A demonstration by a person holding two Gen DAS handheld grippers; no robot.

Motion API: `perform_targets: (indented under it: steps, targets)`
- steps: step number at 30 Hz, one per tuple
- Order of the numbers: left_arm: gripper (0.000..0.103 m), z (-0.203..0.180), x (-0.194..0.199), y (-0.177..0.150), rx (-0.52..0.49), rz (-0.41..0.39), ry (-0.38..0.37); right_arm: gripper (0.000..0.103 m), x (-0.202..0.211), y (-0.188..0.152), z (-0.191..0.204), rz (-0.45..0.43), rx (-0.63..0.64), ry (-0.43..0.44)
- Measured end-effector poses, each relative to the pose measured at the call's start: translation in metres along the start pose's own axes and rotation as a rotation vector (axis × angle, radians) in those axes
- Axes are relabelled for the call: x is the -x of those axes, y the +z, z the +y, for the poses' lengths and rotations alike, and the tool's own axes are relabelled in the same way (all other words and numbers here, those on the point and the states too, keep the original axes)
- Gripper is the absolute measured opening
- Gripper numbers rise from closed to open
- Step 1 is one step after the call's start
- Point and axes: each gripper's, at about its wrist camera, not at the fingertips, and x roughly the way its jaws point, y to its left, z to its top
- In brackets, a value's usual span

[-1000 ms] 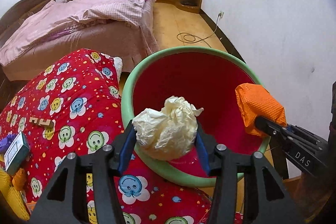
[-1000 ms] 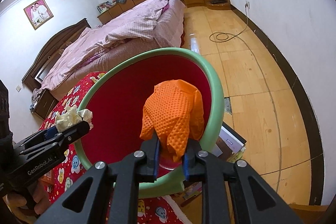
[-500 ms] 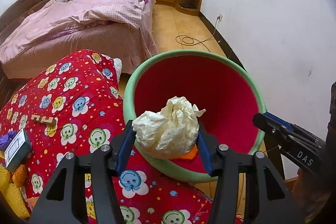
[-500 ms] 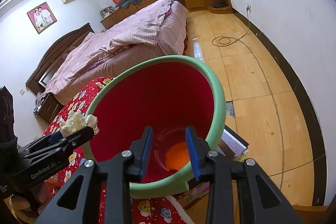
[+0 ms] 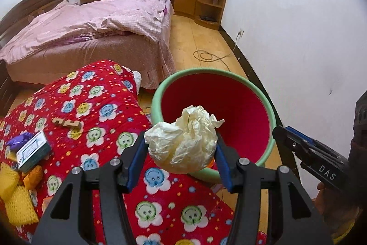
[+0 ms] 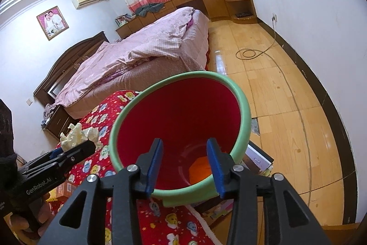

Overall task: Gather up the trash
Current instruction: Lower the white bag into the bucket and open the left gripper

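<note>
A red bin with a green rim (image 5: 158,93) (image 6: 243,105) stands beside the red flowered blanket (image 5: 96,102). My left gripper (image 5: 181,148) is shut on a crumpled cream paper ball (image 5: 183,141), held just short of the bin's near rim; the ball also shows in the right wrist view (image 6: 75,137). My right gripper (image 6: 185,167) is open and empty above the bin's near rim. An orange mesh piece (image 6: 199,169) lies on the bin's bottom.
On the blanket at the left lie a small box (image 5: 32,150), a purple wrapper (image 5: 18,139), a wooden piece (image 5: 66,123) and yellow and orange mesh pieces (image 5: 13,196). A pink bed (image 5: 91,26) stands behind. A cable (image 5: 206,56) lies on the wooden floor.
My right gripper opened and dropped the orange mesh piece into the bin, then drew back a little. My left gripper pulled back slightly with the paper ball.
</note>
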Motion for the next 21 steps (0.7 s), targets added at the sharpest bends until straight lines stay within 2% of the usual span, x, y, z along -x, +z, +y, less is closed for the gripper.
perform_targets:
  steps: [15, 21]
  targets:
    - [0.056, 0.059, 0.065, -0.035, 0.106, -0.046, 0.094, 0.067, 0.021, -0.020, 0.061, -0.004, 0.078, 0.073]
    - [0.056, 0.092, 0.084, -0.052, 0.180, -0.058, 0.135, 0.067, 0.018, -0.032, 0.082, 0.022, 0.106, 0.110]
